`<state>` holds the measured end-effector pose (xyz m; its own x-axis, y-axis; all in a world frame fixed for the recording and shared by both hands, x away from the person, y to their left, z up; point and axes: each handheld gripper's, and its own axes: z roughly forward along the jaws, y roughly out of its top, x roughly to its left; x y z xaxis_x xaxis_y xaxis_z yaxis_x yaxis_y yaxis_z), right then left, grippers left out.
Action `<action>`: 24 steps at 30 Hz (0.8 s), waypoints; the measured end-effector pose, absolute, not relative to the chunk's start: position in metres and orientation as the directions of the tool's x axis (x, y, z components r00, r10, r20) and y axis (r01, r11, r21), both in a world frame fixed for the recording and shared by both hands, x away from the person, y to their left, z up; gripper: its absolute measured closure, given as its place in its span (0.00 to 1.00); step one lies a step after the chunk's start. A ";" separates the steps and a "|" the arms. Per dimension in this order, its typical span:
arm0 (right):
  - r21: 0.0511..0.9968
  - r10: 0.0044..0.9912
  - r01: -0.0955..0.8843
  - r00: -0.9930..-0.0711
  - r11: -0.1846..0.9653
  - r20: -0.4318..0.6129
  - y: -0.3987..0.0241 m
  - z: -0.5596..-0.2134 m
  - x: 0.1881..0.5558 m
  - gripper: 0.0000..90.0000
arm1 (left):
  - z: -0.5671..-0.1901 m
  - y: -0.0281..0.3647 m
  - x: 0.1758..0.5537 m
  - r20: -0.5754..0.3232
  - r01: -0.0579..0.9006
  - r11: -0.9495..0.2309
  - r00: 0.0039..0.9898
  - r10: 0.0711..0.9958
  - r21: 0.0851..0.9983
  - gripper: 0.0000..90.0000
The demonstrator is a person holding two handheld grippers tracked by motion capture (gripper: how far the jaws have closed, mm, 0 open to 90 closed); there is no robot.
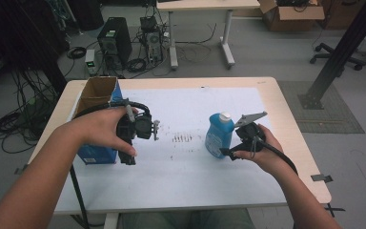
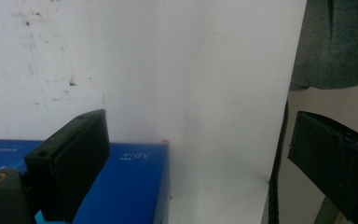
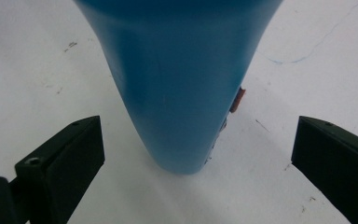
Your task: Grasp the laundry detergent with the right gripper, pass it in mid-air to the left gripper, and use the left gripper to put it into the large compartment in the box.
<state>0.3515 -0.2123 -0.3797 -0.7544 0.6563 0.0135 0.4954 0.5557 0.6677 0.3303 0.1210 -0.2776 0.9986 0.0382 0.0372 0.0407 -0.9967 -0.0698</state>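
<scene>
A blue bottle [image 1: 218, 138] with a white cap stands upright right of the table's middle. My right gripper [image 1: 228, 151] is open just to the bottle's right, low by its base. In the right gripper view the blue bottle [image 3: 182, 84] stands between and slightly ahead of the spread jaws of the right gripper [image 3: 198, 135], touching neither. My left gripper [image 1: 127, 155] is held beside a blue carton [image 1: 95, 155] with an open brown top. In its own view the left gripper [image 2: 198, 140] is open, one jaw over the blue carton [image 2: 126, 186], nothing between the jaws.
A white sheet [image 1: 186, 176] covers the wooden table [image 1: 286, 129], with small dark marks [image 1: 183, 138] in the middle. The table's near edge [image 2: 272, 186] lies close under the left gripper. Computers, cables, another desk and a black post stand on the floor beyond.
</scene>
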 end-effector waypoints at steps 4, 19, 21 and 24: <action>0.689 0.673 0.495 -0.740 0.530 0.014 -0.211 -0.382 0.352 0.03 | -0.278 0.121 0.330 0.038 0.036 -0.997 0.999 0.033 -0.067 0.06; 0.756 0.729 0.485 -0.684 0.440 0.015 -0.205 -0.399 0.348 0.02 | -0.280 0.118 0.330 0.040 0.032 -0.997 0.999 0.030 -0.070 0.06; 0.763 0.733 0.484 -0.680 0.429 0.018 -0.203 -0.401 0.348 0.02 | -0.280 0.118 0.330 0.039 0.032 -0.997 0.999 0.030 -0.070 0.06; 0.771 0.737 0.480 -0.676 0.419 0.020 -0.200 -0.403 0.348 0.02 | -0.280 0.119 0.330 0.040 0.034 -0.997 0.999 0.031 -0.066 0.06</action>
<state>0.3480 -0.2000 -0.4027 -0.6761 0.7365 0.0205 0.4796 0.4189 0.7710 0.3301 0.1192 -0.2802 0.9987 0.0310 0.0395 0.0336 -0.9972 -0.0664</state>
